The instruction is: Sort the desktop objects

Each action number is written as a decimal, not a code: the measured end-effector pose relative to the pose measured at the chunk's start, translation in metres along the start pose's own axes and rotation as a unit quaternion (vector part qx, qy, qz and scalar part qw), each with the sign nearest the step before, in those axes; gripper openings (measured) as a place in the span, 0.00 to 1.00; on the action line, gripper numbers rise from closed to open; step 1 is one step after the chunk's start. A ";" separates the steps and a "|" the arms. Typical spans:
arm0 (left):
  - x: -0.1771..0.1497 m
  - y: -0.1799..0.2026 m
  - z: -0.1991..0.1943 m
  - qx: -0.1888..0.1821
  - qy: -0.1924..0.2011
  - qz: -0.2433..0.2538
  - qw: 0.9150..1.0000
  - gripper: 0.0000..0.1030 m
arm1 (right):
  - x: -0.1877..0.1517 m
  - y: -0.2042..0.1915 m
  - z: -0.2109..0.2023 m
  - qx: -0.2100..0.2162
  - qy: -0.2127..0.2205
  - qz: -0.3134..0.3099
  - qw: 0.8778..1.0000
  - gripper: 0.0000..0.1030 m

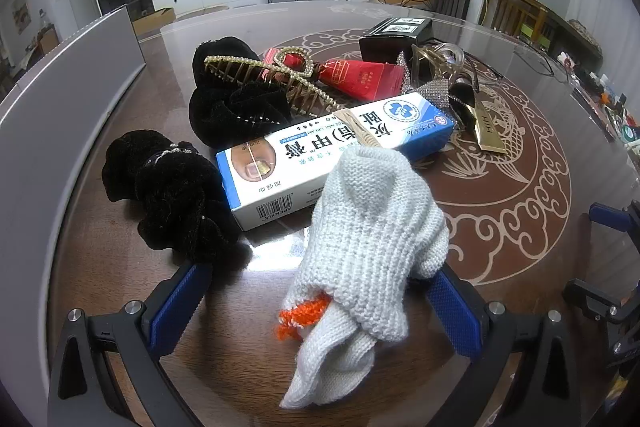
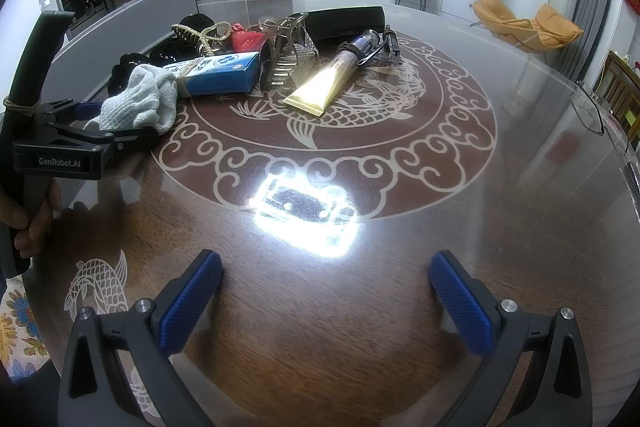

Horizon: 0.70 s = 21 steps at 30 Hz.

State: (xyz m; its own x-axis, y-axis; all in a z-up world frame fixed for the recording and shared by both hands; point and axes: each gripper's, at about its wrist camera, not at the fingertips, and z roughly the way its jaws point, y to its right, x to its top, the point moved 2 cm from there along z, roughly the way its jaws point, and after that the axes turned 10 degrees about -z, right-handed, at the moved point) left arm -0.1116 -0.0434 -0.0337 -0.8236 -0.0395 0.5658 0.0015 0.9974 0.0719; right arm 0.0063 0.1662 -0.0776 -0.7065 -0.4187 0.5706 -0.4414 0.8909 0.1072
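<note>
Left gripper [image 1: 316, 307] jaws spread around white knit sock [image 1: 360, 251], not clamped; right gripper [image 2: 324, 299] jaws apart over bare table [image 2: 500, 227].

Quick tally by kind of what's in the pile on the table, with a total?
Black velvet scrunchies: 2
Claw hair clips: 2, pearl-trimmed gold, clear rhinestone
Boxes: 2, blue-and-white cream box, black box
White knitted cloth with orange trim: 1
Red wrapped packet: 1
Gold tube: 1
Wooden clothespin: 1
Total: 10
</note>
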 end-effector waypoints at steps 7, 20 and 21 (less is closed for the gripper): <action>0.000 0.002 0.000 0.000 0.001 -0.001 1.000 1.00 | -0.001 0.000 0.000 0.000 0.000 0.000 1.000 1.00; -0.001 0.002 0.001 -0.002 0.002 -0.002 1.000 1.00 | 0.001 0.000 0.000 0.000 0.000 0.000 1.000 1.00; -0.001 0.002 0.001 -0.002 0.002 -0.002 1.000 1.00 | 0.000 0.000 0.000 0.000 0.000 0.000 1.000 1.00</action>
State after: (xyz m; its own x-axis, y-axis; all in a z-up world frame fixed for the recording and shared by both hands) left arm -0.1116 -0.0418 -0.0345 -0.8217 -0.0440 0.5682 -0.0002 0.9970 0.0770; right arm 0.0067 0.1663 -0.0774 -0.7064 -0.4185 0.5708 -0.4413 0.8909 0.1071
